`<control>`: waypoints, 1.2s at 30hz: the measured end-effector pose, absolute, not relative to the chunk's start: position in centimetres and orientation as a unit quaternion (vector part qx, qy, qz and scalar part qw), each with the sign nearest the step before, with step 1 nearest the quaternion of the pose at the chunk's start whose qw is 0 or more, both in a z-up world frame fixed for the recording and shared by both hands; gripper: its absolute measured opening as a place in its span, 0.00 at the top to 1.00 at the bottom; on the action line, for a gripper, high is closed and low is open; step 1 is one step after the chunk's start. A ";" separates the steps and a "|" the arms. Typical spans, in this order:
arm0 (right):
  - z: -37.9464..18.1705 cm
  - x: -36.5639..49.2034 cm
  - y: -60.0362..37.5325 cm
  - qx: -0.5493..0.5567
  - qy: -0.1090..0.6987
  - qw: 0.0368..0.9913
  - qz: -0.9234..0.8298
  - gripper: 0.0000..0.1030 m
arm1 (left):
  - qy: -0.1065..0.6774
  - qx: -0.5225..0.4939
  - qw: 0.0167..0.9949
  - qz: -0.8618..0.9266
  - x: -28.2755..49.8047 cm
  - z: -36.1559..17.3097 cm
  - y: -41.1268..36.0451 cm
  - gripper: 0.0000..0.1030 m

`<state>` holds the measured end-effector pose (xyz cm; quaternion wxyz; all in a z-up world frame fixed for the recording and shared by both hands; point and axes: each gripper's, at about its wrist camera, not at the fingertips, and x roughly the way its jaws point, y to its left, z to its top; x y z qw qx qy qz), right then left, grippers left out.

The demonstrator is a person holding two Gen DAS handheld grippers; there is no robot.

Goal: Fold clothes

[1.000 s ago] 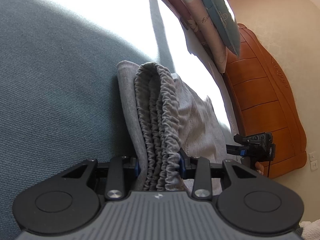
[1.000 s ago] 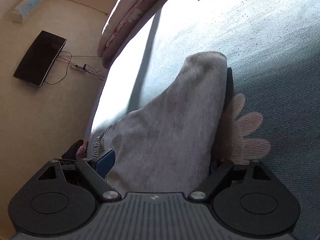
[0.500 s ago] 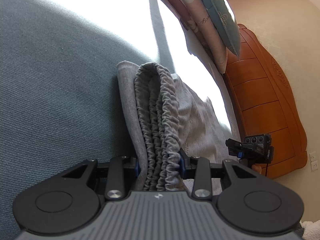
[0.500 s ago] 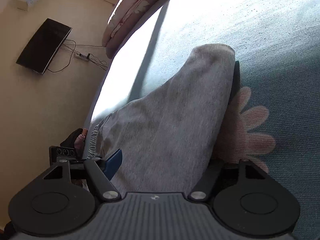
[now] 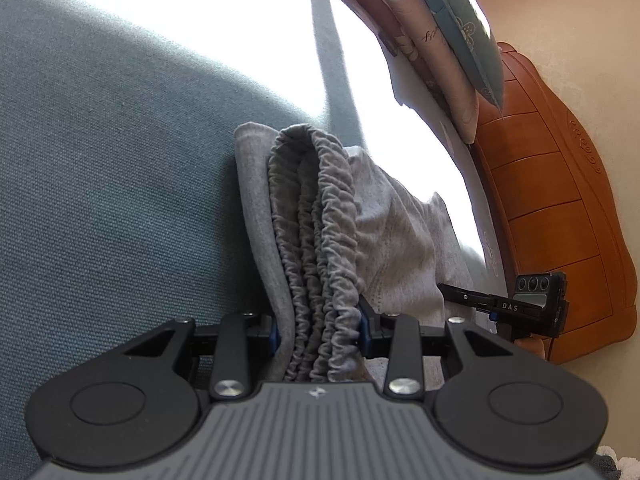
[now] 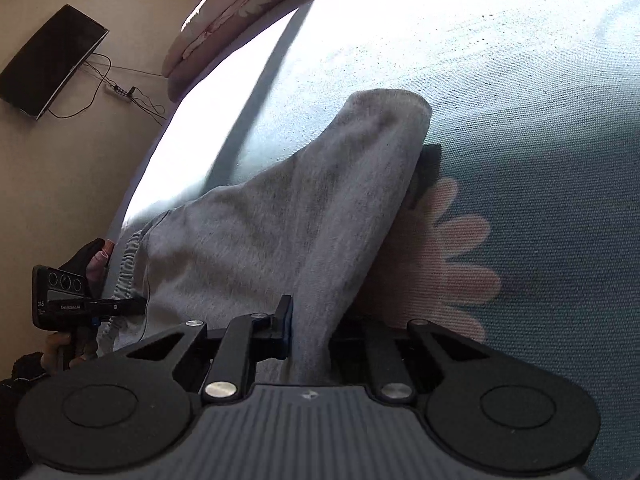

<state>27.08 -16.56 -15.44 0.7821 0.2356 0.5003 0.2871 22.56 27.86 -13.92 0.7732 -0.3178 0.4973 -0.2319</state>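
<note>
Where sunlight floods the bedspread, pillows against the headboard

You have a blue-grey woven bedspread with a pale pink flower print underneath. Floral pillows lean on your orange carved wooden headboard; a black flat screen hangs on the beige wall.

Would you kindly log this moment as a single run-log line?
left hand-held gripper: shut on waistband | right hand-held gripper: just closed on trouser leg | surface: blue bedspread
</note>
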 end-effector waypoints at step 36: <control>-13.3 24.8 -12.3 0.106 0.470 0.846 0.227 0.87 | 0.516 -0.251 0.800 -0.171 23.2 -12.2 23.9 0.64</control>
